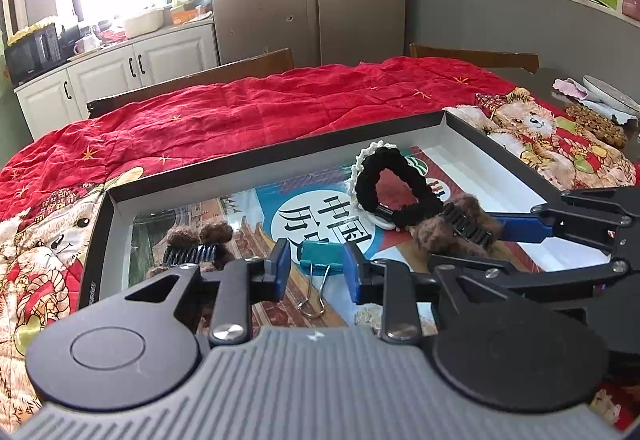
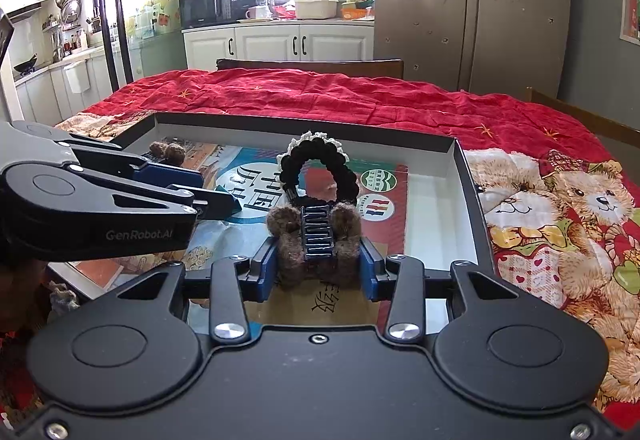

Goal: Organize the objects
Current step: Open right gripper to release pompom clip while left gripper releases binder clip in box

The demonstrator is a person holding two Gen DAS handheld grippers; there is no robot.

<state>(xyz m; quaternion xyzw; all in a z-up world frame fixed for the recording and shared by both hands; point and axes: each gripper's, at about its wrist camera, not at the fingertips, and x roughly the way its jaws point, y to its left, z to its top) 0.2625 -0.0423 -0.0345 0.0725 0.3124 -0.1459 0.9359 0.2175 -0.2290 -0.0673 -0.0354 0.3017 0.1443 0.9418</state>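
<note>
Left wrist view: the left hand-held gripper (image 1: 316, 272) reaches into a shallow black tray (image 1: 256, 164) that sits on a red bear-print cloth (image 1: 248, 112) covering the desk. Its blue pads sit on either side of a teal binder clip (image 1: 320, 254); the clip body lies between them, its wire handles pointing back toward the camera, but whether the pads press it cannot be told. The clip rests on a printed book cover (image 1: 320, 216) lining the tray floor. To the left lies a small brown furry hair claw (image 1: 198, 242). Farther right, a black scrunchie with white trim (image 1: 394, 192) leans against a larger brown furry hair claw (image 1: 460, 228), which the right hand-held gripper (image 1: 520, 228) reaches from the right.

Right wrist view: the right hand-held gripper (image 2: 318, 264) pinches the larger brown furry hair claw (image 2: 316, 240), its blue pads pressed against the fuzzy sides. The scrunchie (image 2: 316, 164) stands just behind the claw. The left hand-held gripper (image 2: 212, 188) enters from the left, over the book cover (image 2: 248, 180).
</note>
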